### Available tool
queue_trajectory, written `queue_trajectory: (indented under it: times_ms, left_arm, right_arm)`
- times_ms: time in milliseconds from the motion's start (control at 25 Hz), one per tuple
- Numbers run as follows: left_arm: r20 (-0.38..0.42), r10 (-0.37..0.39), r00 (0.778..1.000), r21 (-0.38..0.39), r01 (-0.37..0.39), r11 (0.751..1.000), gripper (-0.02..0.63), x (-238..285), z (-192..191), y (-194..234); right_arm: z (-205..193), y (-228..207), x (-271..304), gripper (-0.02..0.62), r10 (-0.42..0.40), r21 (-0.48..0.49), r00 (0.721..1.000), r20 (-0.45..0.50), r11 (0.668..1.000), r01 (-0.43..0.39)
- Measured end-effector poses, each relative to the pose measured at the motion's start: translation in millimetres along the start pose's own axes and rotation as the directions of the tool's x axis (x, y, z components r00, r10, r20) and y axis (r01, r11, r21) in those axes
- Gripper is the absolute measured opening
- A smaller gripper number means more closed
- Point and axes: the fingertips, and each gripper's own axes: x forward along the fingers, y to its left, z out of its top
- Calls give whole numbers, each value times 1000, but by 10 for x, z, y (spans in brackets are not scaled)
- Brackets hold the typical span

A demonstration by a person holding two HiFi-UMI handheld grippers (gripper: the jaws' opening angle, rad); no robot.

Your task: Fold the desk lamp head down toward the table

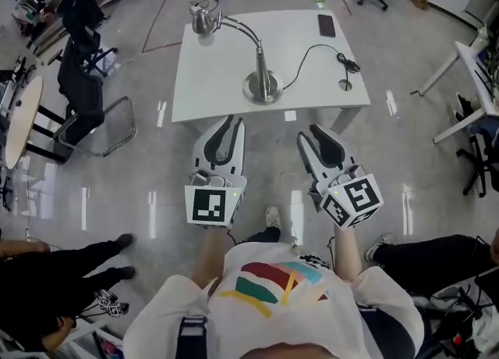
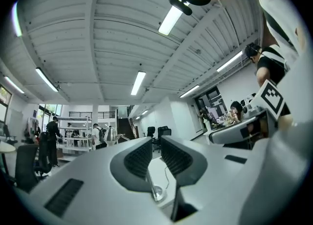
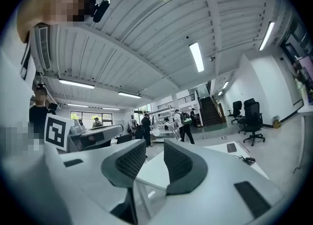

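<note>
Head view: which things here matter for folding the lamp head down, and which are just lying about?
For the job:
desk lamp
lamp head
white table
left gripper and right gripper, both with jaws open and empty, short of the table

Lying about:
black phone
lamp's cord, trailing on the table
office chair on the floor

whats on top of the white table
A silver desk lamp, its black cord and a dark phone at the far right corner. The tabletop under the lamp's base is covered.
</note>
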Motion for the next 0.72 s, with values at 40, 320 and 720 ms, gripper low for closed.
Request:
queue_trajectory:
  times_ms: [40,320,720]
  left_arm:
    - [15,14,1000,2,-14,1000,101,165,41,125]
    - [-28,101,995,27,-100,995,103,1040,-169,699]
    - [5,285,959,52,-285,957,114,2049,-355,1506]
  right_arm:
    - [68,-55,203,121,18,-11,1000,5,1000,-18]
    - [302,-576,1100,121,161,133,986,33,977,-165]
    - [578,-1486,2477,121,305,122,949,72,942,-312]
